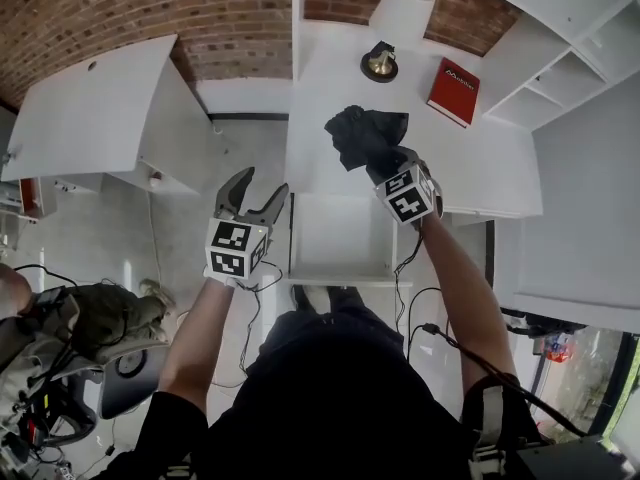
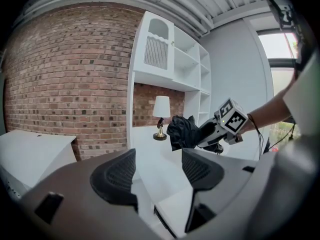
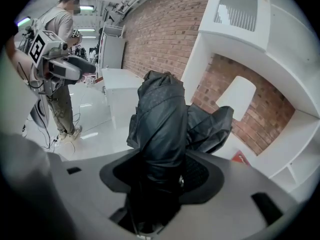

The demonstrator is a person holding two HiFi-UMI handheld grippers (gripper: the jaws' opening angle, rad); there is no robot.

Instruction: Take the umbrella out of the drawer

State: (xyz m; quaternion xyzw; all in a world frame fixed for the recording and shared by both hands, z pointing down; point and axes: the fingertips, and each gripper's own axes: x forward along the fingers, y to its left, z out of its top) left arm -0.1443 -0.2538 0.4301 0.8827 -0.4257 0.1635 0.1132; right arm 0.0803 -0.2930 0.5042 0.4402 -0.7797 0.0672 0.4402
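A folded black umbrella [image 1: 362, 135] hangs in the air above the white desk top [image 1: 330, 78], held by my right gripper [image 1: 392, 165], which is shut on it. In the right gripper view the umbrella [image 3: 162, 124] fills the space between the jaws and sticks out ahead of them. The open white drawer [image 1: 338, 236] lies below, between my two arms, and nothing shows in it. My left gripper [image 1: 255, 200] stands open and empty to the left of the drawer. From the left gripper view I see the umbrella [image 2: 183, 131] and my right gripper [image 2: 206, 133] beyond the open left gripper [image 2: 158, 170].
On the desk stand a white-shaded lamp [image 1: 385, 43] with a brass base and a red book [image 1: 453, 91]. White shelves [image 1: 560, 68] rise at the right and a white cabinet [image 1: 95, 118] at the left. A person [image 3: 62, 64] stands on the floor behind.
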